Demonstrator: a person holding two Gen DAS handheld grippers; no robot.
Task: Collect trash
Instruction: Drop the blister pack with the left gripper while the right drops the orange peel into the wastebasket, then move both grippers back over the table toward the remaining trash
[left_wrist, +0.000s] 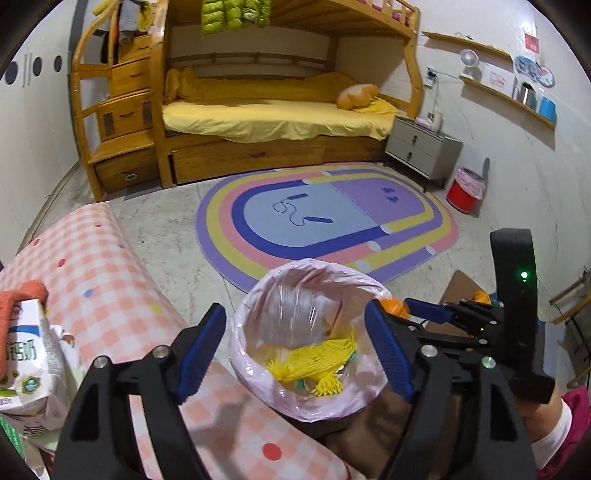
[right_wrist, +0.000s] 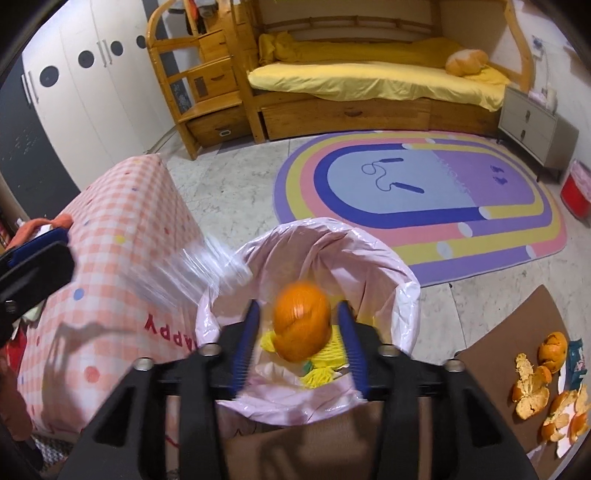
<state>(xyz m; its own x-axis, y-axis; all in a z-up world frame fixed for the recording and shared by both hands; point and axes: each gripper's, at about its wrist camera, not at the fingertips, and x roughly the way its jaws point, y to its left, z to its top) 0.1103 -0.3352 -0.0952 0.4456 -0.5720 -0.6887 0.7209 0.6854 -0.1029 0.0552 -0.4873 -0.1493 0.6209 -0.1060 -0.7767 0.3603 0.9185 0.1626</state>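
With both grippers' fingers apart over the lined bin (right_wrist: 402, 295) at lower centre, I'd hold right gripper (right_wrist: 297, 347) and left gripper (left_wrist: 295, 354) steady until orange peel (right_wrist: 303, 325) and clear bottle (left_wrist: 295, 314) drop inside

Both grippers were black plastic, the left gripper (left_wrist: 295, 352) and the right gripper (right_wrist: 298, 347) alike, with ribbed blue finger pads (left_wrist: 388, 354), silver screws (left_wrist: 428, 350) and a green light (left_wrist: 523, 275). A magenta sleeve (left_wrist: 576, 417) with a white cuff (left_wrist: 554, 435) showed.
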